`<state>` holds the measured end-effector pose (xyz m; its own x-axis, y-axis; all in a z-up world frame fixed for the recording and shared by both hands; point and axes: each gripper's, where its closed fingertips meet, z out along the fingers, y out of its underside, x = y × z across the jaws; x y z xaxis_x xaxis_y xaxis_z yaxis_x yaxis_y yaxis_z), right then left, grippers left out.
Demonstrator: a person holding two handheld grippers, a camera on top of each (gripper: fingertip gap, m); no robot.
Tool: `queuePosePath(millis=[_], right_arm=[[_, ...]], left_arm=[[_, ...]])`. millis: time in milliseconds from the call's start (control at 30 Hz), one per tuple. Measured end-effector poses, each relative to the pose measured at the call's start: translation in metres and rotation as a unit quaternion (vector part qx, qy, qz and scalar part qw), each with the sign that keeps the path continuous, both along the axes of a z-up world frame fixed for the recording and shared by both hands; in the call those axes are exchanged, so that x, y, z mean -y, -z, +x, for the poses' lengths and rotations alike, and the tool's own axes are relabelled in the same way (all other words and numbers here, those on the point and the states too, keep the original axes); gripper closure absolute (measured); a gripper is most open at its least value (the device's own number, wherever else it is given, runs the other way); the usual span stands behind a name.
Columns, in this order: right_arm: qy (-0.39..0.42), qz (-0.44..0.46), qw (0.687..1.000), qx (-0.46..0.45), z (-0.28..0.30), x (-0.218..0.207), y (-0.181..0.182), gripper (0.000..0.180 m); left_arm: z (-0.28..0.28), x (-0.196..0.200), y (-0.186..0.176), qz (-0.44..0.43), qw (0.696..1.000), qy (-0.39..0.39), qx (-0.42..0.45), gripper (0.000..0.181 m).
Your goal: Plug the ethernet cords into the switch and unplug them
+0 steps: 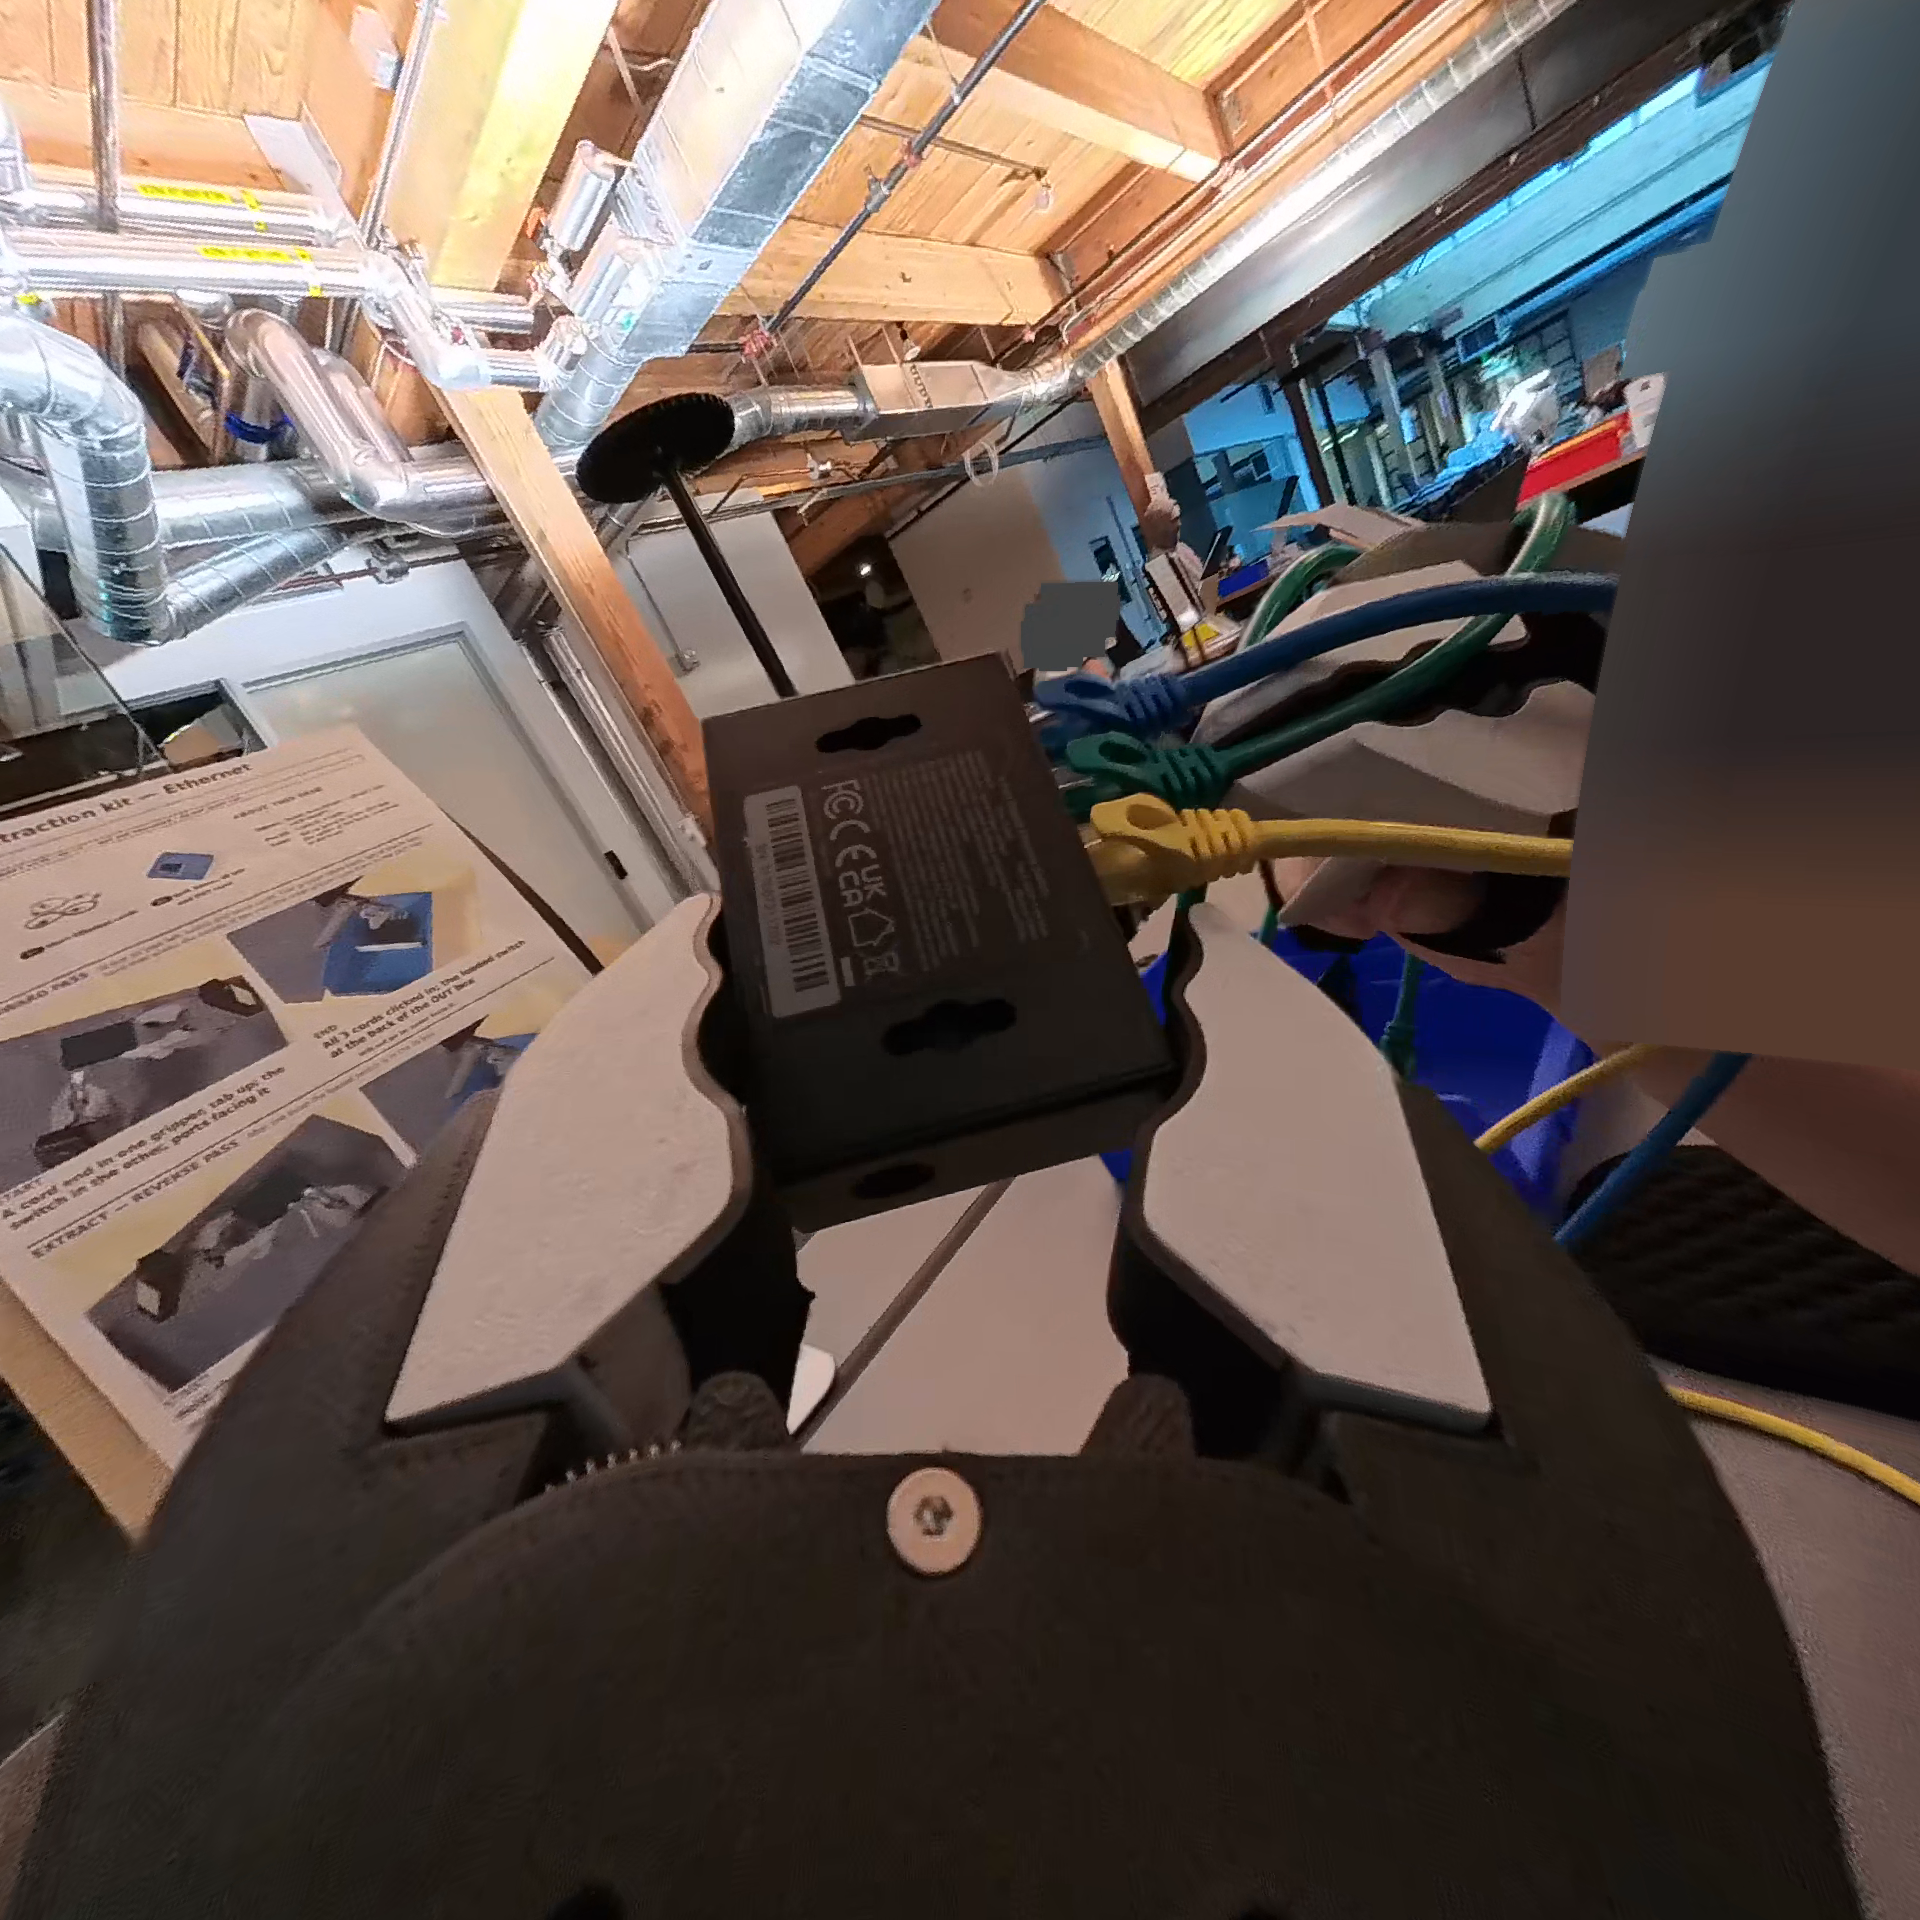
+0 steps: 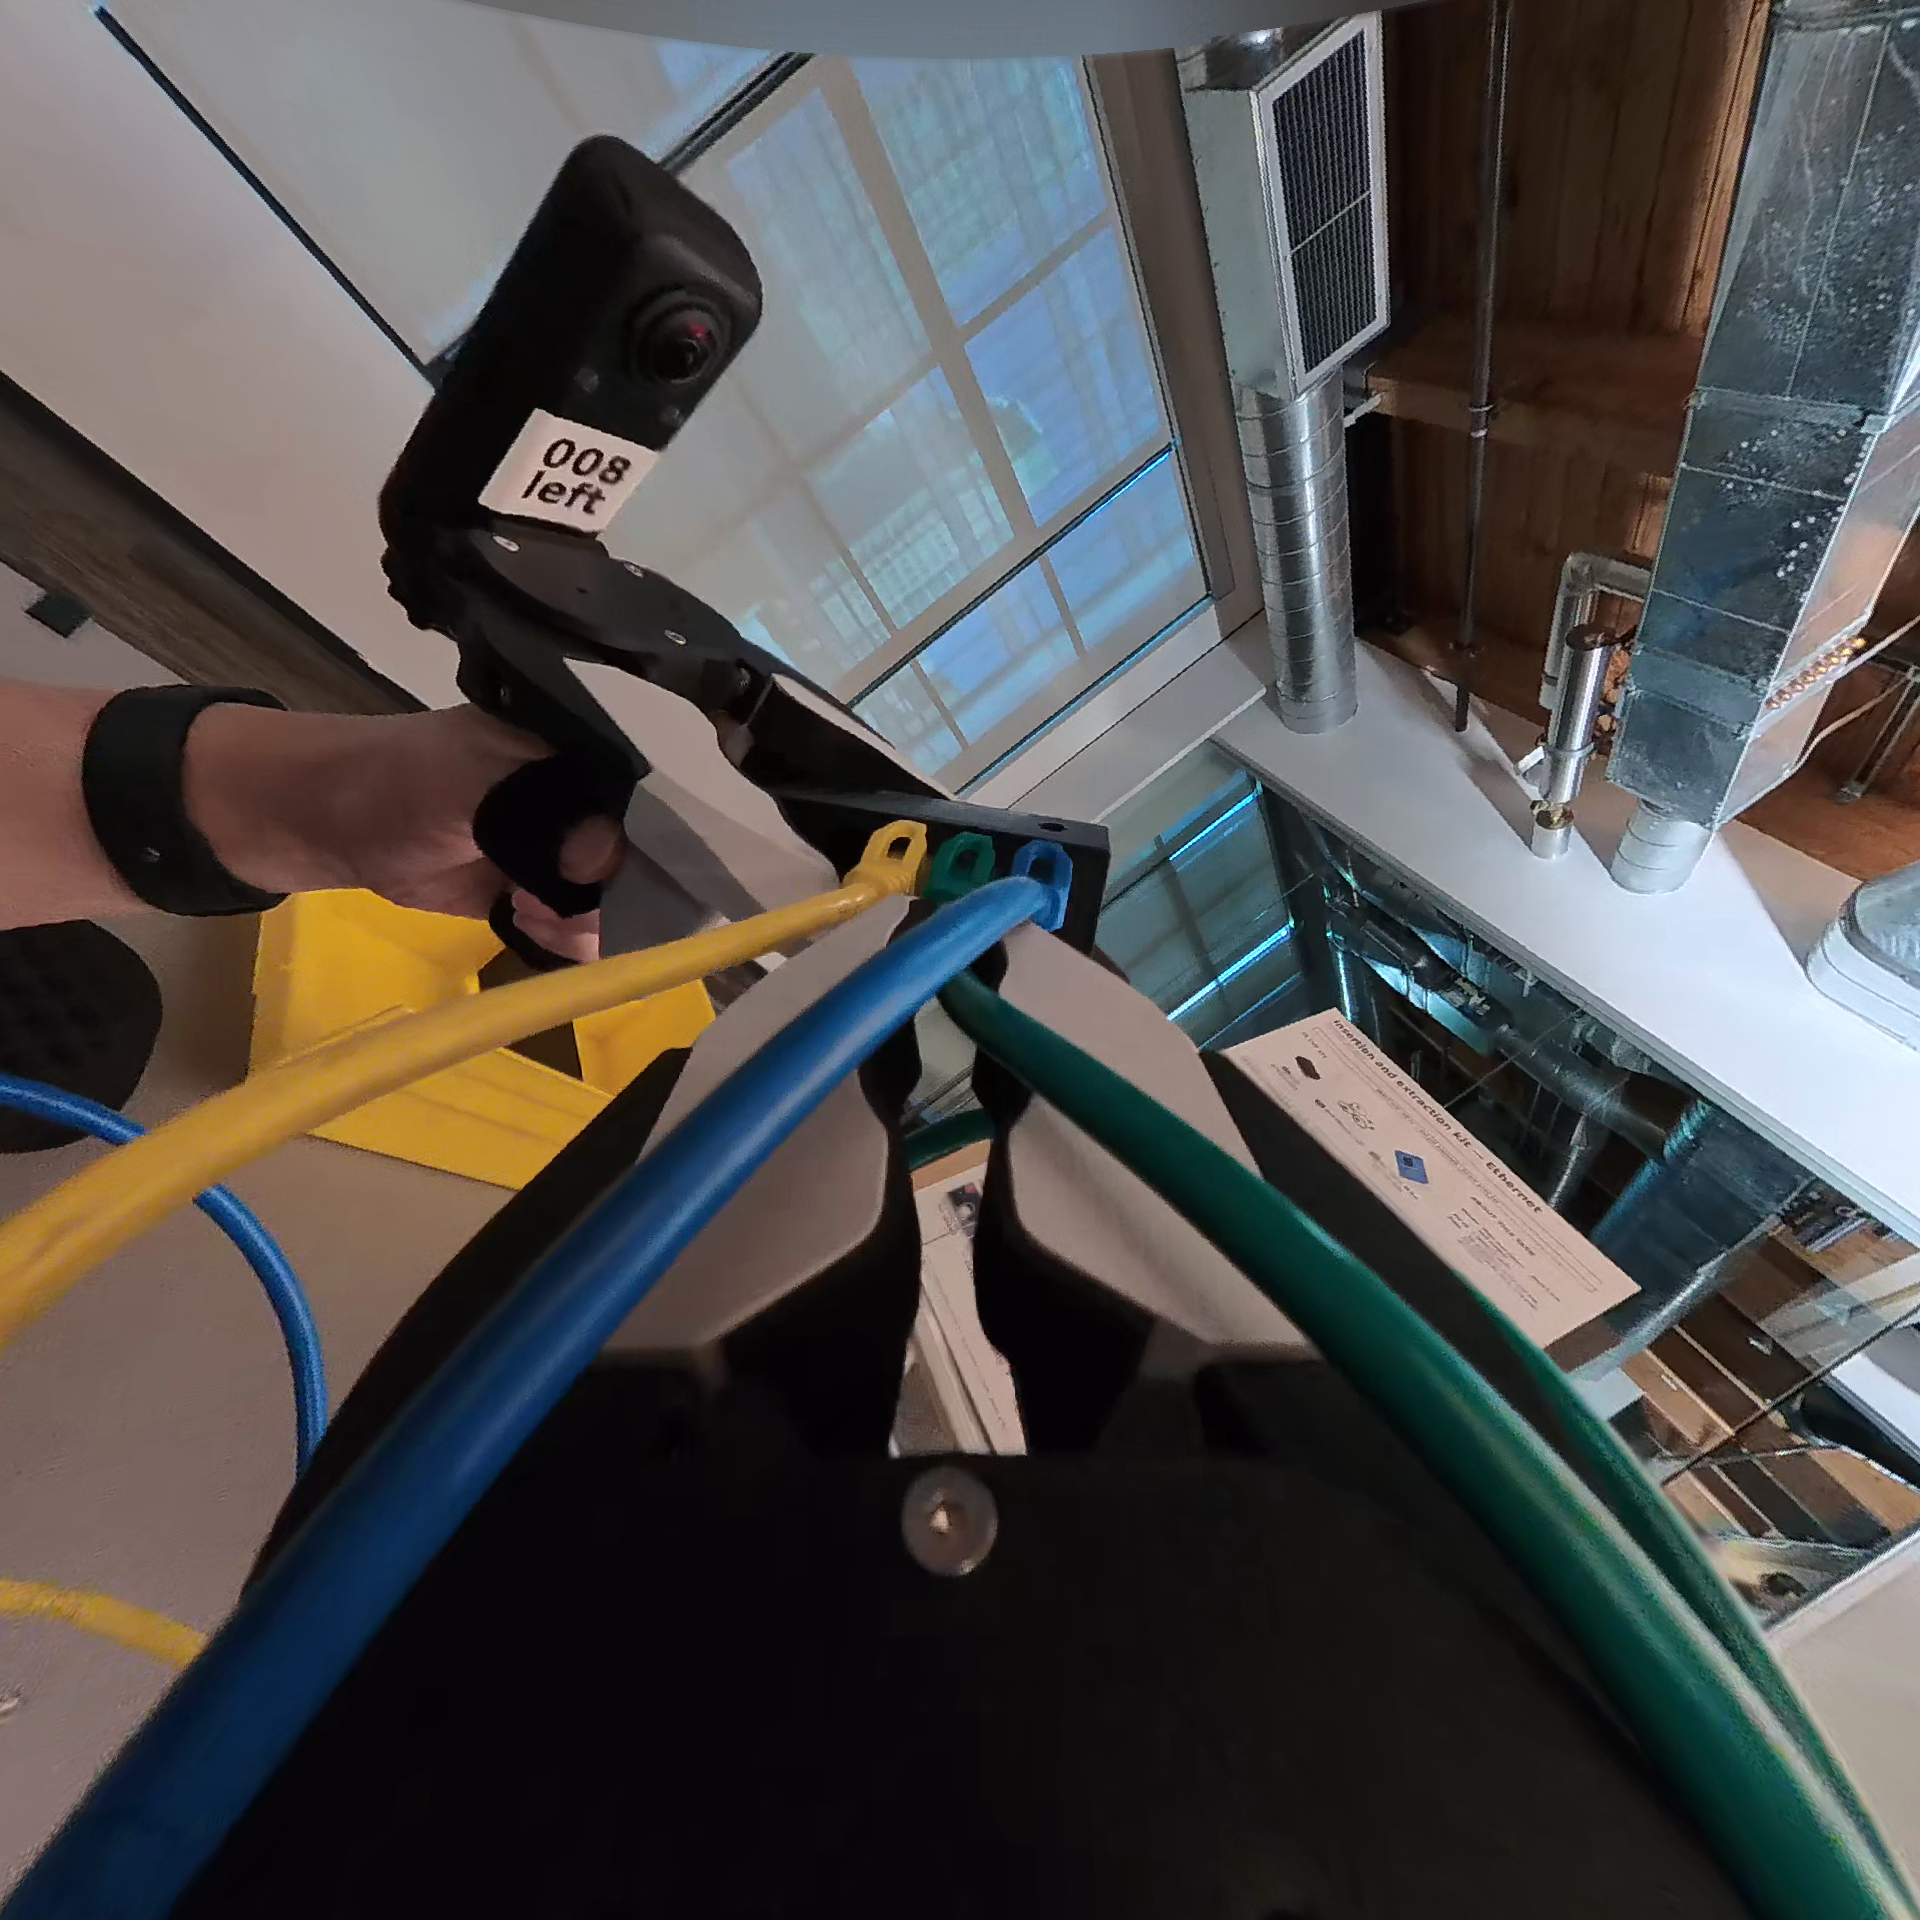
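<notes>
The left gripper (image 1: pixel 951 997) is clamping a black switch (image 1: pixel 925 925), raised in the air with its labelled underside showing. Yellow (image 1: pixel 1351 836), green (image 1: pixel 1184 771) and blue (image 1: pixel 1195 691) ethernet cords are sitting plugged into its ports. The right gripper (image 2: pixel 961 971) is pinching the green cord just behind its plug.
</notes>
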<state>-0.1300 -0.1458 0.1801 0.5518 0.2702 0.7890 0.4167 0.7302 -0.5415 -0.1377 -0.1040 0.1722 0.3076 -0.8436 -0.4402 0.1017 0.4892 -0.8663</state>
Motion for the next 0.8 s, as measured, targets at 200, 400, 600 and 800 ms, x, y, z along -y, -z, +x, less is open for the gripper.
queuePosePath(millis=[200,400,600,800], right_arm=[[-0.006,-0.008,1.000,-0.008,0.001,-0.001,0.000,0.173],[0.009,-0.017,1.000,-0.014,0.006,-0.010,0.000,0.173],[0.006,0.003,1.000,-0.025,0.004,-0.007,-0.002,0.174],[-0.005,-0.007,1.000,-0.023,0.008,-0.013,0.000,0.174]], left_arm=[[0.003,-0.002,0.003,-0.006,1.000,-0.006,-0.008,0.104],[0.004,-0.007,-0.001,-0.010,1.000,-0.014,0.007,0.104],[0.004,-0.004,-0.003,-0.022,1.000,0.001,0.018,0.104],[0.004,-0.009,-0.003,-0.015,1.000,-0.027,-0.005,0.104]])
